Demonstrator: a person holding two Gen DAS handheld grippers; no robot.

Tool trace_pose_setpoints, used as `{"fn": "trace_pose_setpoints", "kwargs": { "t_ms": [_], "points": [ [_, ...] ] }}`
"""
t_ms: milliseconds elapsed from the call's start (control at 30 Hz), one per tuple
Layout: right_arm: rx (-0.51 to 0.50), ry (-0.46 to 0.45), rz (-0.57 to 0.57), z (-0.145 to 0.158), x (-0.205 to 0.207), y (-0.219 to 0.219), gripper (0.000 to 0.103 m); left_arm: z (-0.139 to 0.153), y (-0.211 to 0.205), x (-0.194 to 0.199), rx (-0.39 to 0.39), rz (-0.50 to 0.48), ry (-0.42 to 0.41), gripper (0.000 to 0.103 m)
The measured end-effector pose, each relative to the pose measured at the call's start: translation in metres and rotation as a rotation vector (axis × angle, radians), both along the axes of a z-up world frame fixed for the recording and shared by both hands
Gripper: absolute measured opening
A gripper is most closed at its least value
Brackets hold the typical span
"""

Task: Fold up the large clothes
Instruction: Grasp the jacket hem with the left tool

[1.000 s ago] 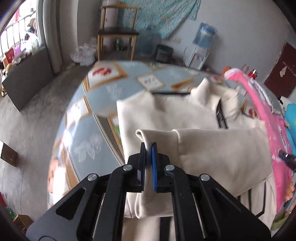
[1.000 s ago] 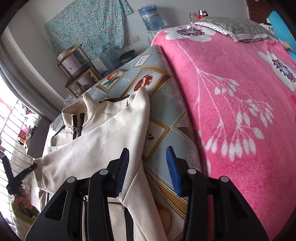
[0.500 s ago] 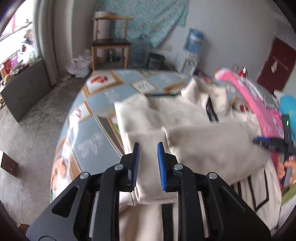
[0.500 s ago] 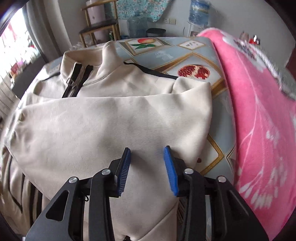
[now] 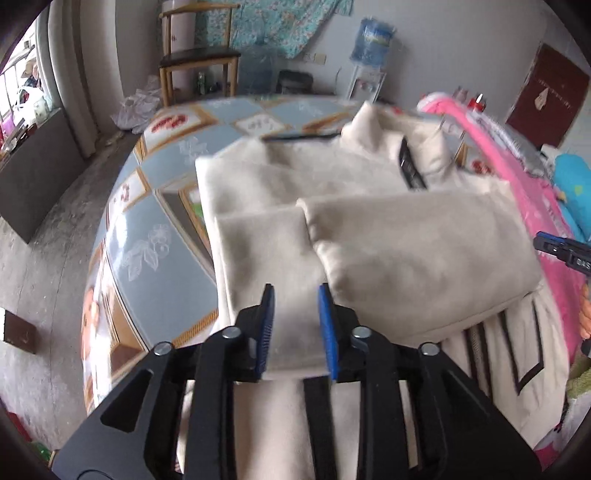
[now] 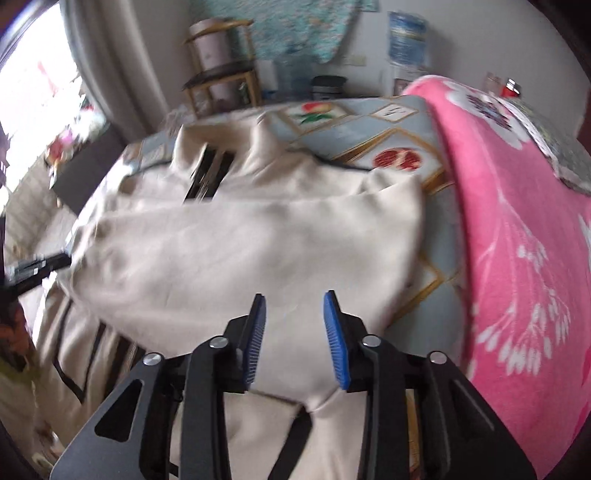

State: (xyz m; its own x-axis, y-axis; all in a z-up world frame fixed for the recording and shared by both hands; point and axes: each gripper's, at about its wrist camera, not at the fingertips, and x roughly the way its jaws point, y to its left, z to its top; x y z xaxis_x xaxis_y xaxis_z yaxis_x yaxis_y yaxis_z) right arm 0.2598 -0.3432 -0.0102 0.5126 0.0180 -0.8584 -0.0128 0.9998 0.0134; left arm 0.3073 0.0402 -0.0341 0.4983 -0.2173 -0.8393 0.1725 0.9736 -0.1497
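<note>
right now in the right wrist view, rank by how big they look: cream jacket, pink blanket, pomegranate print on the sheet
1. cream jacket, widest across the frame
2. pink blanket, nearly as large, so the order is unsure given its nearness to the camera
3. pomegranate print, clearly smallest

Matt cream cloth jacket

Left wrist view: close above cream jacket, looking along its own fingers toward far wall, water dispenser at upper centre. Right wrist view: equally close, over jacket, pink blanket at frame right. Both share jacket, chair, dispenser, wall
</note>
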Motion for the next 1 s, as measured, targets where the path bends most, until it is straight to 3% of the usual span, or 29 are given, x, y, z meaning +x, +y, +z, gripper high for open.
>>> {"fn": "trace_pose_setpoints", "kwargs": {
  "t_ms": [33,100,167,200,333,533,767,1000],
  "points": [
    [-0.034,0.024,0.007,-0.009,0.001,0.005,0.039,-0.008,-0.001,0.001,0.029,0.009,0.029,0.027],
    [-0.103,0.087,-0.007,-0.03,-0.002,0.012,0.039,-0.007,0.001,-0.003,0.01,0.021,0.021,0.027],
    [-0.115,0.068,-0.029,-0.022,-0.014,0.014,0.041,0.003,0.004,-0.01,0.006,0.036,0.011,0.028],
    [-0.113,0.062,-0.039,-0.016,-0.021,0.015,0.043,0.009,0.006,-0.015,0.02,0.042,-0.006,0.032],
    [-0.076,0.021,-0.061,0.002,-0.058,0.02,0.067,0.028,0.016,-0.045,0.046,0.054,-0.054,0.049],
    [-0.013,0.017,-0.079,0.008,-0.131,0.042,0.08,0.032,0.038,-0.107,0.066,0.089,-0.025,0.061],
    [-0.015,0.089,-0.097,-0.012,-0.173,0.074,0.087,0.014,0.056,-0.175,0.048,0.128,0.037,0.069],
    [-0.117,0.129,-0.129,-0.034,-0.193,0.093,0.092,-0.008,0.063,-0.216,0.075,0.148,0.065,0.07]
  ]
}}
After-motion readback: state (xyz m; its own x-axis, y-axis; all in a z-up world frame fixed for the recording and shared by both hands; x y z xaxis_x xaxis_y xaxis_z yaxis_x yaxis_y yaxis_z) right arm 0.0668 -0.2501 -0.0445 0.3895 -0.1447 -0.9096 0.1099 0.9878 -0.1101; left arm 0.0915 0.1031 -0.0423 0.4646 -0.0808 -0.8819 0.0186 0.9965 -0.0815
